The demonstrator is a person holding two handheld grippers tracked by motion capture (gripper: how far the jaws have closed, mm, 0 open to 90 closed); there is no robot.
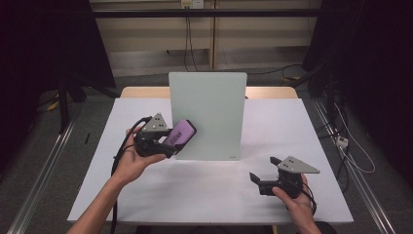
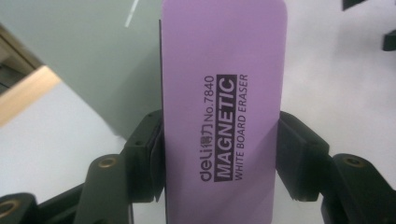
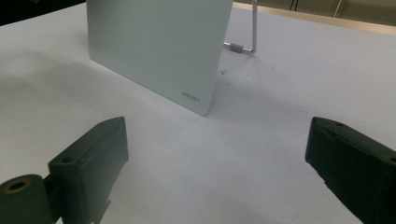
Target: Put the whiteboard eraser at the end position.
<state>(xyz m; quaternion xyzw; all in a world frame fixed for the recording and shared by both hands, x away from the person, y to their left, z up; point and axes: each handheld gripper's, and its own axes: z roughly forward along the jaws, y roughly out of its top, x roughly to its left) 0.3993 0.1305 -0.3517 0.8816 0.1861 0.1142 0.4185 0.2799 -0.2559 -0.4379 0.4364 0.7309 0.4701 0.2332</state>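
Observation:
A purple magnetic whiteboard eraser [image 1: 178,133] [image 2: 223,107] is clamped between the jaws of my left gripper [image 1: 168,141] [image 2: 219,156], which is shut on its two long sides. It is held up near the lower left part of a pale green glass board [image 1: 208,114] [image 3: 156,44] that stands upright in the middle of the table. Whether the eraser touches the board I cannot tell. My right gripper [image 1: 263,170] [image 3: 215,163] rests low over the table at the front right, jaws wide open with nothing between them, pointing toward the board's lower right corner.
A white sheet [image 1: 209,195] covers the table, with its wooden edge [image 1: 272,91] showing behind the board. A metal stand leg [image 3: 250,28] props the board from behind. Cables lie on the floor to the right [image 1: 341,141].

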